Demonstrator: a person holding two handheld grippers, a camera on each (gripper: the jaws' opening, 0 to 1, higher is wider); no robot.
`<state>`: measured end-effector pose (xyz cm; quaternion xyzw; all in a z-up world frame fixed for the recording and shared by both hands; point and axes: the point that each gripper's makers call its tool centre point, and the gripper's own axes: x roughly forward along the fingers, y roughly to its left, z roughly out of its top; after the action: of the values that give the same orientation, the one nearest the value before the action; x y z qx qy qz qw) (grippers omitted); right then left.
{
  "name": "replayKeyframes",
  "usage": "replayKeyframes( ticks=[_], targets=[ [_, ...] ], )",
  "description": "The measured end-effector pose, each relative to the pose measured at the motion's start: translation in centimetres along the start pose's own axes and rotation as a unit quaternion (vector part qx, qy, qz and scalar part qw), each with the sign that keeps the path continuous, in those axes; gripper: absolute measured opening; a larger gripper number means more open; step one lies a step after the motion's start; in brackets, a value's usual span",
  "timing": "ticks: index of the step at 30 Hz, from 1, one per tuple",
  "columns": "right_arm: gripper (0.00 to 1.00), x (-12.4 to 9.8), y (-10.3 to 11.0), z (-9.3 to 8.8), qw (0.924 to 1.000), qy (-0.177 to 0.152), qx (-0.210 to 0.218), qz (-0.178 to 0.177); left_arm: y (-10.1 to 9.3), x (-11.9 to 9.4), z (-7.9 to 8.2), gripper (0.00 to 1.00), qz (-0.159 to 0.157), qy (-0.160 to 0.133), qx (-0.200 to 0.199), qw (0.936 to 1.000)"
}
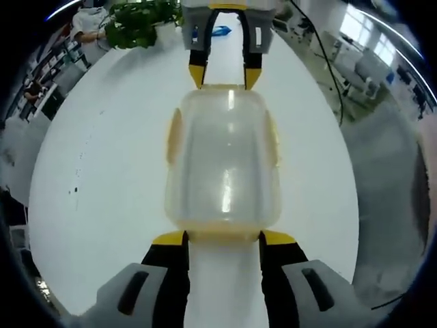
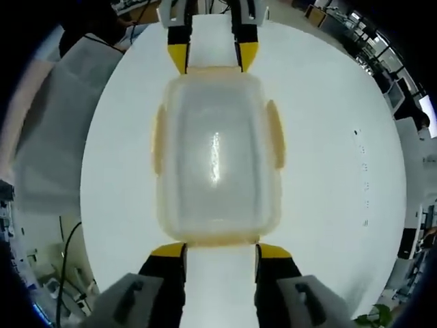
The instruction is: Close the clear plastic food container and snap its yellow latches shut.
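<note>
Clear container (image 1: 222, 167) sits lidded on white table (image 1: 102, 171), contents not discernible, yellow latches (image 2: 275, 134) at its sides. Left gripper (image 1: 224, 240) and right gripper (image 2: 220, 250) face each other at opposite ends, jaws parted wide, tips just at the end rims, gripping nothing.

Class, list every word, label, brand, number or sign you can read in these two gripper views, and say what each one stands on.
None can be read. The clear container and its yellow latches carry no visible print. The white table is blank but for small dark specks. Neither the left gripper nor the right gripper shows lettering. The background room is too blurred to read.
</note>
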<state>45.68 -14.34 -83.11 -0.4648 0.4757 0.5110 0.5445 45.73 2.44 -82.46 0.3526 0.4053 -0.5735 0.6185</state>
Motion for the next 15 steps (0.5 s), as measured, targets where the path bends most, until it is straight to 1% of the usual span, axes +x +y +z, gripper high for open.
replayKeyframes(
  ticks=[1,3,6,8,9,10,11,12,15],
  targets=[
    [0.40,-0.1,-0.1,0.0,1.0000,-0.003,0.003,-0.003,0.0,0.0,-0.1,0.41,0.001,0.001,-0.002,1.0000],
    [0.40,-0.3,-0.1,-0.3,0.9999,-0.004,0.009,-0.002,-0.1,-0.3,-0.2,0.43,0.001,-0.007,-0.015,0.9999],
    [0.40,-0.9,-0.1,-0.6,0.9998,-0.008,0.020,-0.004,-0.1,-0.7,-0.1,0.43,0.003,-0.026,-0.052,0.9983],
    [0.40,-1.2,-0.2,-0.7,0.9991,-0.015,0.039,-0.008,0.2,-1.1,0.1,0.43,0.004,-0.043,-0.081,0.9958],
    [0.39,-1.3,-0.3,-0.7,0.9983,-0.020,0.053,-0.011,0.5,-1.3,-0.1,0.43,0.009,-0.043,-0.090,0.9950],
    [0.38,-1.4,-0.3,-0.7,0.9981,-0.022,0.058,-0.010,0.5,-1.5,-0.1,0.42,0.007,-0.045,-0.092,0.9947],
    [0.36,-1.5,-0.3,-0.7,0.9972,-0.027,0.069,-0.010,0.6,-1.6,-0.1,0.42,0.008,-0.049,-0.103,0.9934],
    [0.35,-1.6,-0.2,-0.7,0.9967,-0.031,0.075,-0.009,0.6,-1.7,0.0,0.42,0.008,-0.057,-0.127,0.9903],
    [0.35,-2.1,-0.3,-1.0,0.9941,-0.038,0.100,-0.015,0.8,-2.1,0.3,0.41,0.013,-0.070,-0.144,0.9870]
  ],
)
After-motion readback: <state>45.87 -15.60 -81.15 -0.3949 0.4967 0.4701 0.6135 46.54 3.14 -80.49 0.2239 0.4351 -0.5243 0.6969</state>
